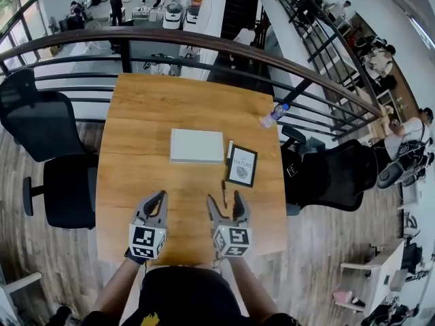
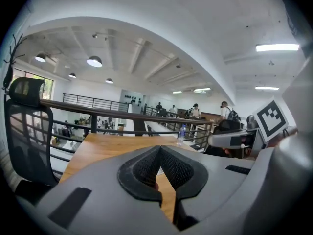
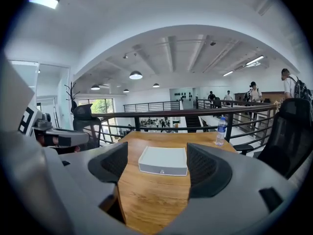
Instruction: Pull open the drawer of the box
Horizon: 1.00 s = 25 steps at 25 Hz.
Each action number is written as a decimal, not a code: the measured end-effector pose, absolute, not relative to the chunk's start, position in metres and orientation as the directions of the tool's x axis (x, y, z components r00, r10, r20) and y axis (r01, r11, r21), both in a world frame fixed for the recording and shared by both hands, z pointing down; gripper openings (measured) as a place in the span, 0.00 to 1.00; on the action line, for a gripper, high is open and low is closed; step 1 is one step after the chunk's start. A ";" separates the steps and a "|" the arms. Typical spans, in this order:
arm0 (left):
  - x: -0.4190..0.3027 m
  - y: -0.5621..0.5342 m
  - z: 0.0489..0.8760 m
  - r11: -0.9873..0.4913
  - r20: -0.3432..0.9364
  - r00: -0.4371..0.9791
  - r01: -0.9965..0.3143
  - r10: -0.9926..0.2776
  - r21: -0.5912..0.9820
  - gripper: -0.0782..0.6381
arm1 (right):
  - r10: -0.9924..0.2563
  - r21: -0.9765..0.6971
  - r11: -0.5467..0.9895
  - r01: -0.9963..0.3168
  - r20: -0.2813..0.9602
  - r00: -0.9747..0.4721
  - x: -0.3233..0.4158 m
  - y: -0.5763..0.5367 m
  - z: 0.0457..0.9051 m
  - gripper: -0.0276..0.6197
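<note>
- Two grippers hover side by side over the near edge of the wooden table (image 1: 136, 182). Both point away from the person and tilt slightly down, with a forearm behind each.
- The left gripper (image 1: 161, 197) and the right gripper (image 1: 224, 201) are close together but not touching.
- A flat white box (image 1: 196, 145) lies at the middle of the table, well ahead of both grippers. Its front, with a small knob, faces the person, and the drawer looks pushed in.
- A framed card (image 1: 241, 166) lies just right of the box, and a pen (image 1: 223, 193) lies on the wood just ahead of the right gripper.
- A water bottle (image 1: 274, 116) stands near the far right edge, a black chair (image 1: 47, 141) is on each side, and a railing (image 1: 204, 43) runs behind.
- The left gripper's fingers meet at their tips with nothing between them.
- The right gripper's fingers stand wide apart, touching nothing; the box shows between them, far beyond.
</note>
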<state>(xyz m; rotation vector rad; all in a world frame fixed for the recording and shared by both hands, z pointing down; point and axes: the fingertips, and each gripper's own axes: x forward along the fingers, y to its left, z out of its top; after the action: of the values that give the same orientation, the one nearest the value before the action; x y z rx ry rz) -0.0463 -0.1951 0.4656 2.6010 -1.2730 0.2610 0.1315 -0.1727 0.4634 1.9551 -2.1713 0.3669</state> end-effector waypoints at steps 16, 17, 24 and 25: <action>-0.052 -0.234 0.539 -0.508 0.352 0.529 -0.847 -0.772 0.157 0.13 | -0.915 -0.042 0.067 -0.997 0.396 -0.078 0.141 -0.261 0.570 0.55; -0.054 -0.234 0.545 -0.504 0.362 0.526 -0.848 -0.770 0.161 0.13 | -0.910 -0.041 0.066 -0.997 0.408 -0.077 0.139 -0.265 0.581 0.55; -0.059 -0.245 0.589 -0.488 0.418 0.515 -0.854 -0.748 0.179 0.13 | -0.873 -0.013 0.071 -0.997 0.483 -0.069 0.120 -0.300 0.654 0.51; -0.060 -0.247 0.593 -0.486 0.422 0.514 -0.855 -0.747 0.181 0.13 | -0.867 -0.013 0.065 -0.998 0.494 -0.063 0.120 -0.305 0.663 0.50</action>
<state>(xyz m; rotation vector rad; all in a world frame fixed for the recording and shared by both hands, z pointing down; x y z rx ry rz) -0.0599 -0.2469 0.5929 2.3922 -1.3262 0.4074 0.1198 -0.3049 0.6627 1.8631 -1.9945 0.5060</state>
